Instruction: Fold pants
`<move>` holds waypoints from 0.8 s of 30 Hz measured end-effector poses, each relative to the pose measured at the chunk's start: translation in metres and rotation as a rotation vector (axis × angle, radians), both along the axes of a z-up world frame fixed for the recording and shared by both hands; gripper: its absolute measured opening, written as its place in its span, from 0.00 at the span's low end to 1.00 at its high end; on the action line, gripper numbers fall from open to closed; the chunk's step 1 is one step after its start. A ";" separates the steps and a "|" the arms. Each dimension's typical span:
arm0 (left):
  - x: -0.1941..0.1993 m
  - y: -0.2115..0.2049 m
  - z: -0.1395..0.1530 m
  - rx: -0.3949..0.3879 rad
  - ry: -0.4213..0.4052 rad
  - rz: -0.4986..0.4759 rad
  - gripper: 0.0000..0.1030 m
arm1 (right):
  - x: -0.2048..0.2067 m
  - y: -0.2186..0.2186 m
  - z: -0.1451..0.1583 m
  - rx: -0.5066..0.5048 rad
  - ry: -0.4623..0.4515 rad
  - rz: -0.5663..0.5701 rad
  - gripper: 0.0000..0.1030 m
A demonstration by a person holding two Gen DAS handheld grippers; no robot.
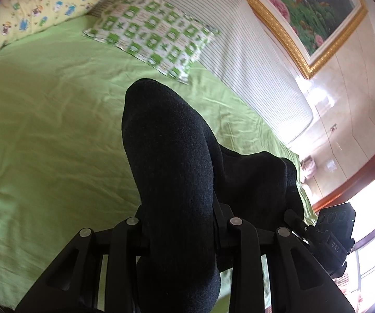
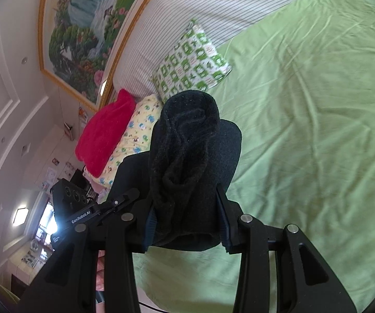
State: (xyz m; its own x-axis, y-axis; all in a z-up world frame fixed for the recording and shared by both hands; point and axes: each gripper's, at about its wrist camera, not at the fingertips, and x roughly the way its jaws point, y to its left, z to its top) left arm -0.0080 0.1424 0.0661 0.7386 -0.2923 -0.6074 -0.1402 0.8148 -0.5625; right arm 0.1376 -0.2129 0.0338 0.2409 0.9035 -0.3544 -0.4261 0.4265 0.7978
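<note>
Pants (image 1: 171,161), black and fleecy, are clamped in both of my grippers and hang above the bed.

Left gripper (image 1: 182,224): my two fingers are closed on a thick bunched fold of the fabric. The fold fills the gap between the fingers, rises ahead of the fingertips as a rounded hump, and drops below them toward the camera. More black cloth trails off to the right of the fingers toward the other gripper's body (image 1: 336,232), which sits just beside my right finger.

Right gripper (image 2: 187,221): my fingers press against both sides of a second bunch of the same garment (image 2: 187,151). The cloth stands up ahead of the fingertips in a rolled, wrinkled mass, with a smoother flap spreading to its right. The blue pads (image 2: 151,221) show at the inner face of the left finger, touching the cloth.

Surroundings, relative to the fingers:
- Green bedsheet (image 1: 44,130) lies beneath and ahead of both grippers, creased.
- Green-and-white patterned pillow (image 1: 153,34) lies well ahead of the fingertips, against a striped bolster (image 1: 239,39).
- Yellow cartoon-print pillow (image 1: 30,13) lies ahead and to the left of my left fingers.
- Red blanket (image 2: 104,135) rests on that yellow pillow, left of my right fingers.
- Gold-framed landscape painting (image 2: 83,26) hangs on the wall beyond the bolster.
</note>
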 end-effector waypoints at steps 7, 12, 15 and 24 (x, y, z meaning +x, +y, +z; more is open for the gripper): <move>0.011 0.030 0.009 0.042 -0.011 0.040 0.30 | 0.021 0.038 0.000 0.006 -0.013 0.047 0.40; 0.031 0.049 0.011 0.078 -0.008 0.067 0.30 | 0.045 0.069 -0.001 0.006 -0.011 0.066 0.40; 0.046 0.060 0.009 0.097 -0.009 0.084 0.30 | 0.059 0.090 -0.002 -0.008 -0.015 0.078 0.40; 0.077 0.086 -0.003 0.143 0.006 0.130 0.30 | 0.092 0.132 -0.003 -0.074 -0.071 0.097 0.40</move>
State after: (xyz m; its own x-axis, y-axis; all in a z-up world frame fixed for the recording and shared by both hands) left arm 0.0690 0.2289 0.0629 0.7605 -0.1048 -0.6408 -0.2530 0.8611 -0.4411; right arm 0.2291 -0.0805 0.0308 0.1807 0.8959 -0.4058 -0.5221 0.4370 0.7324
